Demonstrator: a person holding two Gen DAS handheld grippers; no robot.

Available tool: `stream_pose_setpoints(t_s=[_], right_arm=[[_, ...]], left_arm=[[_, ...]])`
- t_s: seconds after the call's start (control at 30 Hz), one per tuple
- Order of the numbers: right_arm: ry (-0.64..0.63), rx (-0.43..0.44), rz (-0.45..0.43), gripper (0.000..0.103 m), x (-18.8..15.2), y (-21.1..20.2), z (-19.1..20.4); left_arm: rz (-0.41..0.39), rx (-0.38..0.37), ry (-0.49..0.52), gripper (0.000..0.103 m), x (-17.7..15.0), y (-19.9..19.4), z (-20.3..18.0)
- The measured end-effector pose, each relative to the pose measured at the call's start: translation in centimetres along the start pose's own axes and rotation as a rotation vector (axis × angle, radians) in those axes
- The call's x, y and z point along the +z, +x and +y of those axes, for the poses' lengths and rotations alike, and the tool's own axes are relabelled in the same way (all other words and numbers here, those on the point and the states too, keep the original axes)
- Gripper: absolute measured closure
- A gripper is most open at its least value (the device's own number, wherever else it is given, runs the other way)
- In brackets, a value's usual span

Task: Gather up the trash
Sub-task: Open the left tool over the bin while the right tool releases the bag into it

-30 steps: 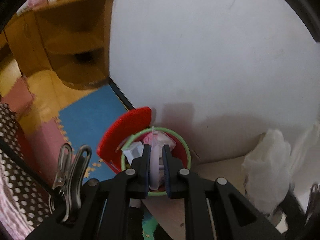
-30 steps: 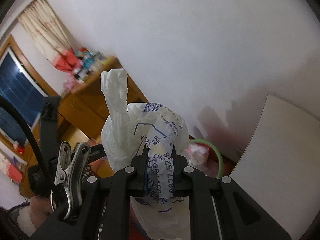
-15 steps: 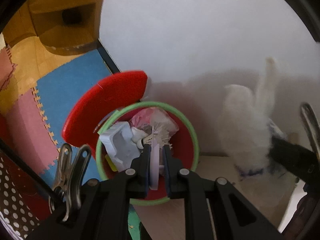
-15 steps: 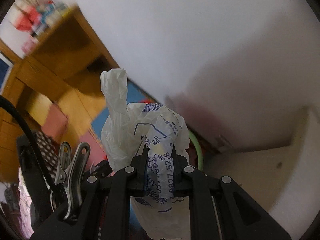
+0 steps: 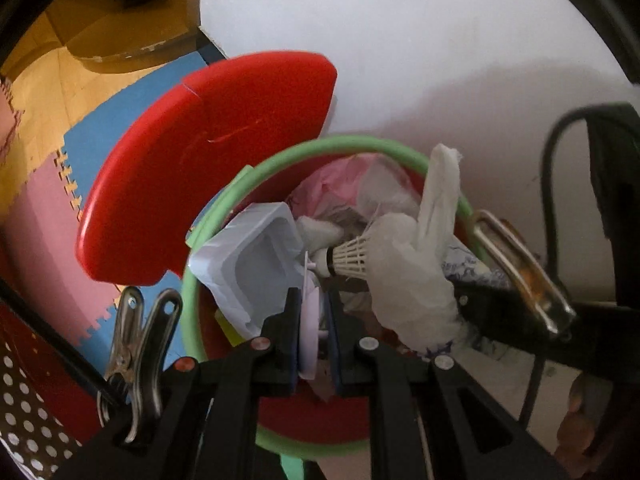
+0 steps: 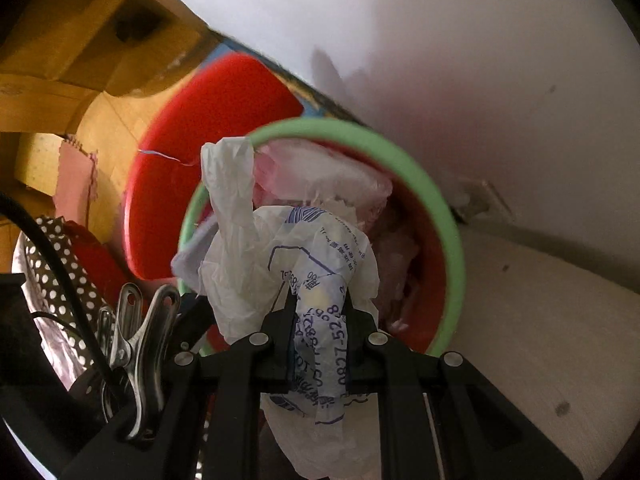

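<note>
- The wall (image 5: 400, 40) stands just behind the bin; the bin sits on the floor where wall and floor meet.
- The floor mat (image 5: 92, 148), blue and pink, lies left of the bin, with a wooden shelf unit (image 5: 120, 12) beyond it, further from the bin.
- The lid (image 5: 208, 160), red, is flipped open and stands up at the bin's left rear edge.
- The bin (image 5: 256, 176), red with a green rim, is open and already partly full: a white tray (image 5: 256, 264), pink plastic (image 5: 332, 184) and a shuttlecock (image 5: 348, 258) lie inside it, so part of the collecting looks done.
- The bag (image 6: 288, 264), crumpled white plastic with blue print, is above the bin's mouth, not yet inside; in the left view it hangs over the bin's right rim.
- The right tongs (image 6: 319, 328) are pinched narrow on a twisted strip of the bag, directly over the bin's opening.
- The left tongs (image 5: 311, 334) are narrow too, clamped on a thin pale flat scrap (image 5: 310, 340) above the bin's near side; what the scrap is I cannot tell.
- Judging by this, two pieces are left to drop: both sit over the bin, so letting go of each should finish this stage. Whether more trash waits elsewhere is not shown.
- The lid would need closing afterwards, if that is part of the job.
</note>
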State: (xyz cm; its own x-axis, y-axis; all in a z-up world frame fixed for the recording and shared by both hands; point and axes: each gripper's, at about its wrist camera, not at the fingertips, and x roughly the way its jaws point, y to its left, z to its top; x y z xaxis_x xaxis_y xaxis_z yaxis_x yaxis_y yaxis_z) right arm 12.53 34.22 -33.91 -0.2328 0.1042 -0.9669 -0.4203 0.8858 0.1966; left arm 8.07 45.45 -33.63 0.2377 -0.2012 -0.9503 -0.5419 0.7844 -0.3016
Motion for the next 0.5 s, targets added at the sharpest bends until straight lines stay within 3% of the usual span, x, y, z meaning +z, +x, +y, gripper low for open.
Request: stream_pose_setpoints(t_s=[0.17, 0.27, 0.33, 0.4, 0.47, 0.5], right_arm=[[0.033, -0.026, 0.056, 0.085, 1.0, 2.5, -0.4], [0.051, -0.025, 0.068, 0.085, 1.5, 3.1, -0.2], [0.074, -0.012, 0.076, 0.082, 1.8, 3.3, -0.4], [0.097, 0.005, 0.078, 0.08, 2.0, 3.4, -0.4], [0.105, 0.002, 0.063, 0.079, 2.0, 2.7, -1.9], [0.098, -0.01, 0.05, 0.078, 2.0, 2.4, -1.9]], left_arm=[[0.007, 0.036, -0.009, 0.092, -0.2, 1.3, -0.5], [0.01, 0.046, -0.017, 0.087, -0.3, 1.0, -0.8], [0.002, 0.053, -0.016, 0.08, -0.3, 0.5, -0.9], [-0.015, 0.065, -0.013, 0.061, -0.2, -0.4, -1.0], [-0.033, 0.093, -0.03, 0.05, -0.3, -1.5, -0.8], [-0.033, 0.098, -0.035, 0.05, -0.4, -1.9, -0.8]])
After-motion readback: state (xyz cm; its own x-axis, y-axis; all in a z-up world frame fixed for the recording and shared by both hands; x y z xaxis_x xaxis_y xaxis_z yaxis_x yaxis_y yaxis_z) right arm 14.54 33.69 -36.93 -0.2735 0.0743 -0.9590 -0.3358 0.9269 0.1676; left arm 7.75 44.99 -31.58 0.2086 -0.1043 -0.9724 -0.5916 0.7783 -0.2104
